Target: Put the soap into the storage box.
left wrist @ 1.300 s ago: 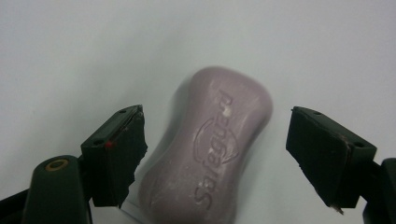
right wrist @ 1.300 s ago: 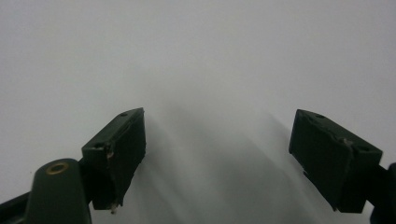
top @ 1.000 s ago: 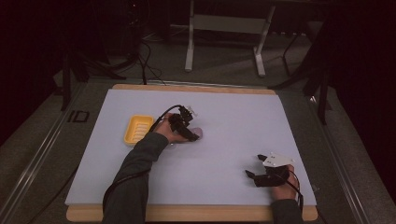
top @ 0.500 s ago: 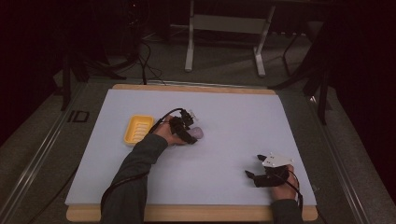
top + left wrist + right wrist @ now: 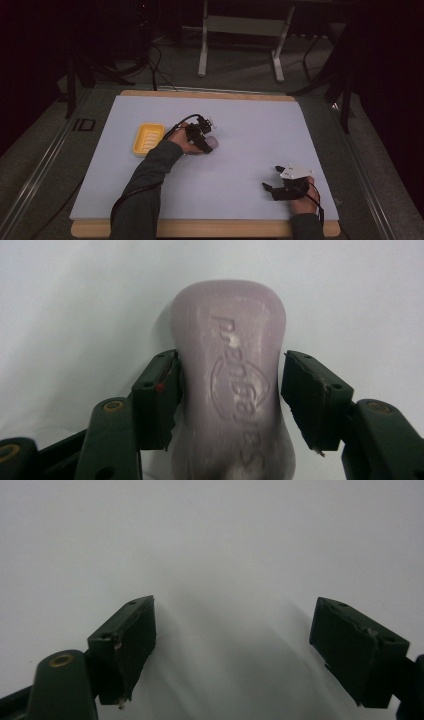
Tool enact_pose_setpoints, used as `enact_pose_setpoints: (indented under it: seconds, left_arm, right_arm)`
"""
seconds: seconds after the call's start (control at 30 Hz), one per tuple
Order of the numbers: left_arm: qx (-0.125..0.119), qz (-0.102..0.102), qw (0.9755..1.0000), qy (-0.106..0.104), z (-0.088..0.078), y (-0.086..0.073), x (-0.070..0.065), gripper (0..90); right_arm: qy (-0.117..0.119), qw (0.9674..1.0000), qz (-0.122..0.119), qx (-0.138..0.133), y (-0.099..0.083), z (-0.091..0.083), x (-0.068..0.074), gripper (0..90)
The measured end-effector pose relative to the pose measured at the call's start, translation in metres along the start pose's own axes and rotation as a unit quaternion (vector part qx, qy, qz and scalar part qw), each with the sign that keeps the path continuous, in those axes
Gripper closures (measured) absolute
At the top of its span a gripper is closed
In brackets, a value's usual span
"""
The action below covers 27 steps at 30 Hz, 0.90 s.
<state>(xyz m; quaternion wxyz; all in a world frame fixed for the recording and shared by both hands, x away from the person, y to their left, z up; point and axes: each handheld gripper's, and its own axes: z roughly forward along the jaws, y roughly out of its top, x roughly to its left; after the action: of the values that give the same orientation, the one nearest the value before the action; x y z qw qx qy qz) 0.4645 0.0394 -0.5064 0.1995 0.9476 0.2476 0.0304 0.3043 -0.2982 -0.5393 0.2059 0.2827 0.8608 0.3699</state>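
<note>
A lilac soap bar [image 5: 229, 325] with an embossed name lies flat on the white table sheet [image 5: 260, 130], just right of centre-left. My left gripper [image 5: 230, 390] straddles its waist. Its jaws have just been closing with the soap between them. One pad [image 5: 160, 390] touches the bar's side, while the other pad [image 5: 310, 395] stands a sliver off it. In the high view the left gripper [image 5: 207, 145] sits over the soap bar [image 5: 214, 142]. My right gripper [image 5: 270, 189] rests near the front right, and its jaws [image 5: 232, 645] are open over the bare sheet.
A yellow ridged soap dish [image 5: 145, 139] sits on the sheet left of the left hand. The sheet covers a wooden board [image 5: 200, 229]. Beyond the far edge are a metal stand's legs [image 5: 240, 45] and cables on a dark floor.
The left gripper has settled slightly lower over the soap bar and its jaws have narrowed around it. The right hand has not moved.
</note>
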Motion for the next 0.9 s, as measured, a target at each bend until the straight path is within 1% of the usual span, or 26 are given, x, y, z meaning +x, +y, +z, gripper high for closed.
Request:
enact_pose_setpoints:
  seconds: [0.03,0.07,0.1,0.13,0.2,0.23,0.3,0.33,0.4,0.6,0.7,0.73,0.77,0.8,0.9]
  left_arm:
    - [0.015,-0.001,0.9998,0.009,0.0,0.004,-0.001,45.2]
    - [0.022,0.0,0.9997,0.011,0.0,0.006,-0.001,45.7]
    - [0.035,-0.001,0.9993,0.013,0.0,0.009,-0.002,46.1]
    - [0.042,-0.001,0.999,0.014,0.0,0.01,-0.002,46.3]
    - [0.046,-0.004,0.9988,0.014,0.0,0.011,-0.002,46.6]
    - [0.06,-0.008,0.9981,0.013,0.0,0.013,-0.003,47.4]
    - [0.077,-0.003,0.9969,0.015,0.0,0.016,-0.004,48.4]
    - [0.077,-0.003,0.9969,0.015,0.0,0.016,-0.004,48.4]
    - [0.09,-0.004,0.9958,0.016,0.0,0.018,-0.006,48.3]
    - [0.093,-0.003,0.9955,0.015,0.001,0.018,-0.005,48.2]
    - [0.108,-0.001,0.994,0.016,0.002,0.022,-0.006,48.1]
    - [0.108,-0.001,0.994,0.016,0.002,0.022,-0.006,48.2]
    - [0.116,-0.001,0.9932,0.016,0.002,0.024,-0.005,48.1]
    - [0.119,-0.005,0.9928,0.018,0.003,0.025,-0.006,48.1]
    - [0.124,-0.003,0.992,0.02,0.003,0.027,-0.006,48.2]
  right_arm:
    - [0.0,1.0,-0.001,0.0,0.0,0.0,0.0,18.3]
    - [0.0,1.0,0.0,0.001,0.0,0.0,0.0,18.3]
    - [0.001,1.0,0.0,0.001,0.0,0.0,0.0,18.3]
    - [0.001,1.0,0.001,0.001,0.0,0.0,0.0,18.3]
    - [0.001,1.0,0.0,0.001,0.0,0.0,0.0,18.4]
    - [0.001,1.0,0.001,0.0,0.0,0.0,0.0,18.3]
    - [0.001,1.0,0.0,0.001,0.0,0.0,0.0,18.3]
    - [0.001,1.0,0.0,0.001,0.0,0.0,0.0,18.3]
    - [0.001,1.0,0.0,0.001,0.0,0.0,0.0,18.3]
    - [0.001,1.0,0.001,0.0,0.0,0.0,0.0,18.3]
    - [0.001,1.0,0.0,0.001,0.0,0.0,0.0,18.3]
    - [0.001,1.0,0.0,0.001,0.0,0.0,0.0,18.4]
    - [0.001,1.0,0.0,0.0,0.0,0.0,0.0,18.3]
    - [0.001,1.0,0.0,0.0,0.0,0.0,0.0,18.3]
    - [0.001,1.0,0.001,0.001,0.0,0.0,0.0,18.4]
